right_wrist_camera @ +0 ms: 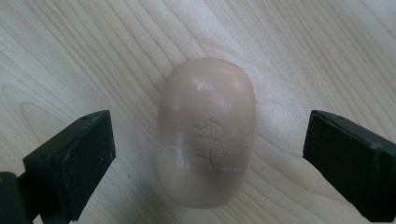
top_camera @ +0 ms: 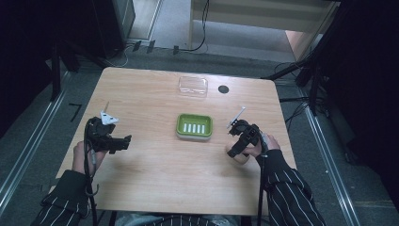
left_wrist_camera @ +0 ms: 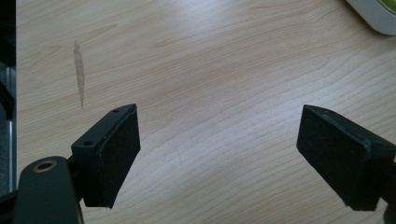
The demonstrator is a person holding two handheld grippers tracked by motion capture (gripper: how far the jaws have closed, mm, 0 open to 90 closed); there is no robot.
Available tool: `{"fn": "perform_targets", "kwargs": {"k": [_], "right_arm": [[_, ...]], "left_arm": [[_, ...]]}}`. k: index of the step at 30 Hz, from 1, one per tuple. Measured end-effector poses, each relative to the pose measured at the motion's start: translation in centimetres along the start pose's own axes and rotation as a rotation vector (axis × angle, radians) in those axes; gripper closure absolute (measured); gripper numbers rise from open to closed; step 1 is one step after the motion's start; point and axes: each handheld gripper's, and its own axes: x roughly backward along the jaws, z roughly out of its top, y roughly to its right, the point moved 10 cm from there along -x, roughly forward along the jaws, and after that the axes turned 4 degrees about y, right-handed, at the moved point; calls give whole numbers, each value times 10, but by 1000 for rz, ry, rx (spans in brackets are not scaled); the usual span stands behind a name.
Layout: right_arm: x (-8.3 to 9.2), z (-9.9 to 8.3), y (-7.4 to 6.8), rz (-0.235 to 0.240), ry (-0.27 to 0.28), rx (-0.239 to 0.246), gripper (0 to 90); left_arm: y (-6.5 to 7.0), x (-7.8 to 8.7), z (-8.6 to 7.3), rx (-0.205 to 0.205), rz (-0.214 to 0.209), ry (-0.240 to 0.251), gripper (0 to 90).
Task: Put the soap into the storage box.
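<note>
I note right gripper [right_wrist_camera: 208, 154] jaws spread either side of beige soap bar [right_wrist_camera: 205, 130], not touching. Left gripper [left_wrist_camera: 219, 154] jaws spread over bare worktop [left_wrist_camera: 210, 70].

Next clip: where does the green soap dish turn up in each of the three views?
High view: green soap dish sits mid-table, between the left gripper and right gripper.
Left gripper view: a corner of it at the top right edge.
Right gripper view: not in this picture; a bar of soap lies between open jaws.
Shared landmark: the wooden table.
</note>
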Motion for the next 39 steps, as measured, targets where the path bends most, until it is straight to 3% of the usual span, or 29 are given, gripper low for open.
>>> {"fn": "perform_targets", "kwargs": {"k": [10,12,39], "right_arm": [[-14,-3,2,-1,-47,-15,4],[-15,-3,2,-5,-52,-17,49],[-30,-12,1,6,-106,-41,230]], "left_arm": [[0,0,0,-2,-2,-1,143],[0,0,0,0,0,0,143],[-1,0,0,-1,0,0,143]]}}
